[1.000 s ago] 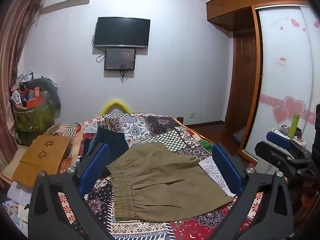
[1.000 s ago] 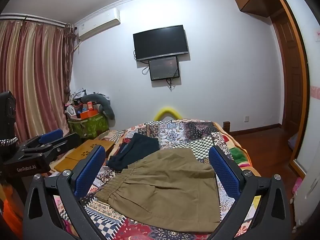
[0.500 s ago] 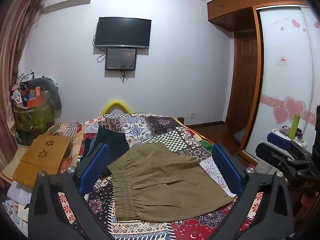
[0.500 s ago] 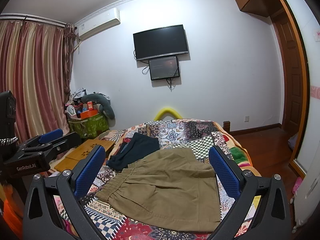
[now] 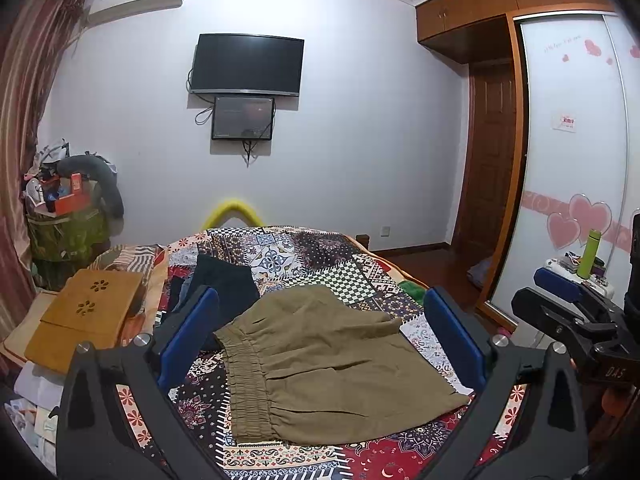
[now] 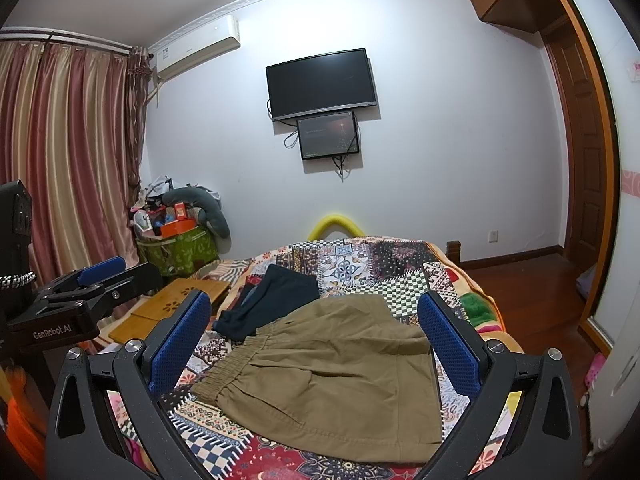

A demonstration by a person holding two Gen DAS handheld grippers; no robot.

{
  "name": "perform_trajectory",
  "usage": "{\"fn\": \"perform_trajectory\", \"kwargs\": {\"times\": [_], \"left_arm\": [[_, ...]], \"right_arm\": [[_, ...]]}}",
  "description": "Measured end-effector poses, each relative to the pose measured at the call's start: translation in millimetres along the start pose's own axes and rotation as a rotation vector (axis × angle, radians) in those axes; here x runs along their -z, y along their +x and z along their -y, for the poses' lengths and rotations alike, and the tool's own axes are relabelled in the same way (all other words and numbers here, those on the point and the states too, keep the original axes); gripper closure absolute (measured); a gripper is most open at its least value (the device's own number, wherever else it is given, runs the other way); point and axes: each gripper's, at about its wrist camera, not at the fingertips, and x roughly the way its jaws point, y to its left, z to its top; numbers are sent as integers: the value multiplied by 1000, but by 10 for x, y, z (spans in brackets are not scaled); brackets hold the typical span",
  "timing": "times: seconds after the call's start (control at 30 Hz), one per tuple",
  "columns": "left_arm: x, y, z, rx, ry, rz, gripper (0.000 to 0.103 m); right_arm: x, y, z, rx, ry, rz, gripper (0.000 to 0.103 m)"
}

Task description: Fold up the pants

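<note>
2 Grippers Wide Apart Above Folded Pants

2 grippers hang over the bed, neither touching cloth. Left gripper (image 5: 320, 344): blue-padded fingers spread fully, nothing held. Right gripper (image 6: 316, 344): fingers likewise spread fully, nothing held. Olive pants (image 5: 332, 368) lie folded flat on the patchwork quilt (image 5: 304, 252), elastic waistband toward the left, framed between each gripper's fingers. 1 dark garment (image 6: 276, 300) lies just beyond the waistband, its edge touching the pants. 1 wooden lap tray (image 5: 88, 312) sits at the bed's left side. 1 television (image 6: 322, 82) is mounted on the far wall.
</note>
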Motion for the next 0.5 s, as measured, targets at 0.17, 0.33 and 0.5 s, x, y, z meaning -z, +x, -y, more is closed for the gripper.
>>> {"fn": "perform_trajectory", "kwargs": {"times": [0.17,0.33,0.5], "left_arm": [[10,4,-14,-1,0,1,0],[18,8,-15,-1,-2,4,0],[21,50,-30,-4,-3,-3,0]], "right_arm": [[23,20,-3,0,1,-1,0],[22,20,-2,1,0,-2,0],[81,74,11,2,11,-11,0]]}}
